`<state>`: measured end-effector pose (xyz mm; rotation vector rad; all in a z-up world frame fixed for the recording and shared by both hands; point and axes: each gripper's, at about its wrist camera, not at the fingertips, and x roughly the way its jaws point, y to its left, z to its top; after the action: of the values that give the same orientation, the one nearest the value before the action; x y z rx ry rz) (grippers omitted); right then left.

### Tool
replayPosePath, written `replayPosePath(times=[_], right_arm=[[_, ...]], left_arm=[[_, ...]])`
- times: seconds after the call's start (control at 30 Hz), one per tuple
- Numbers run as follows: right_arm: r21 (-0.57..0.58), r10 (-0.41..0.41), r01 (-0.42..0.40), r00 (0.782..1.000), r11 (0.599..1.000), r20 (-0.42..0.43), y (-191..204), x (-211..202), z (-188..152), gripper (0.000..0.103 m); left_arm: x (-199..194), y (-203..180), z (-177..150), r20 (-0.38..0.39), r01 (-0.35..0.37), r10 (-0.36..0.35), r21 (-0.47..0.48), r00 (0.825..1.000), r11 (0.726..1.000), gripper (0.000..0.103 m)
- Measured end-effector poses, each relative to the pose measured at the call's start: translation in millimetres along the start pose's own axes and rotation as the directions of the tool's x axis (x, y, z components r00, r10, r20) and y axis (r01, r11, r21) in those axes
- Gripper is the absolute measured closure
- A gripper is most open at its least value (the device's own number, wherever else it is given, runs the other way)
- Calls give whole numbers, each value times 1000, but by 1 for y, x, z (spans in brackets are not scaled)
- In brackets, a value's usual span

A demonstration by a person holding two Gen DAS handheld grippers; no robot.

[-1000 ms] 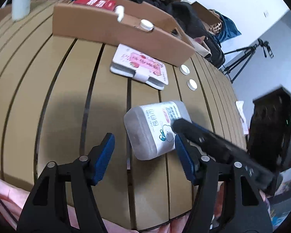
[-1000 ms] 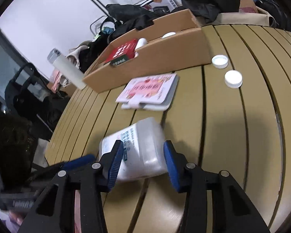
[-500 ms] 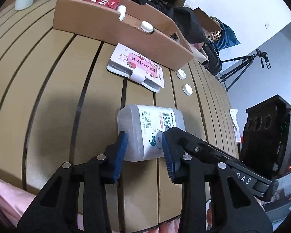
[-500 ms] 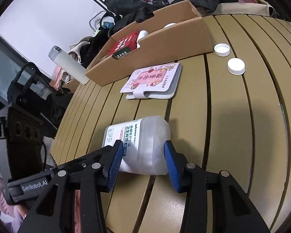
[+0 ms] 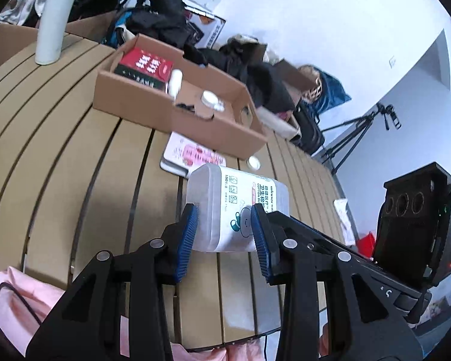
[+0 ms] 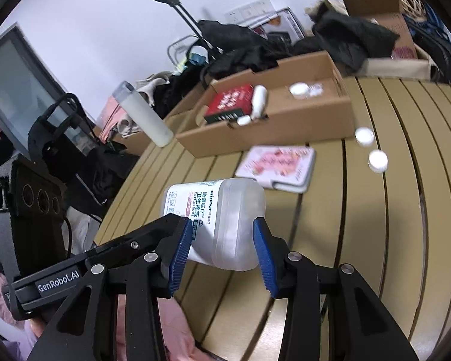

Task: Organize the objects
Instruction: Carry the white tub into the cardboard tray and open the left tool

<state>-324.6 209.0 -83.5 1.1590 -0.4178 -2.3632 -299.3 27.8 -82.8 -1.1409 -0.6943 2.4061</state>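
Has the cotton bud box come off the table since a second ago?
Yes. The cotton bud box, clamped by both grippers, now hangs above the slatted table and overlaps the pink card it lay short of before.

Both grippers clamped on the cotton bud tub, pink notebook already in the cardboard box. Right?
Not quite. The pink notebook lies on the table in front of the cardboard box, per the right wrist view. Both the left gripper and right gripper do clamp the cotton bud tub.
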Motion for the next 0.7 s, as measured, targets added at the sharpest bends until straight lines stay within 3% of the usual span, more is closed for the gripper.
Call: replayPosePath(times=[0.37,0.7], right_arm=[[-78,63,-59,997,995,53,47,-20,18,58],[-105,86,-77,993,991,81,63,-27,24,58]], left_arm=[[-53,-11,22,148,-20,15,32,989,999,71],[-66,-14,26,187,-28,19,46,982,999,71]])
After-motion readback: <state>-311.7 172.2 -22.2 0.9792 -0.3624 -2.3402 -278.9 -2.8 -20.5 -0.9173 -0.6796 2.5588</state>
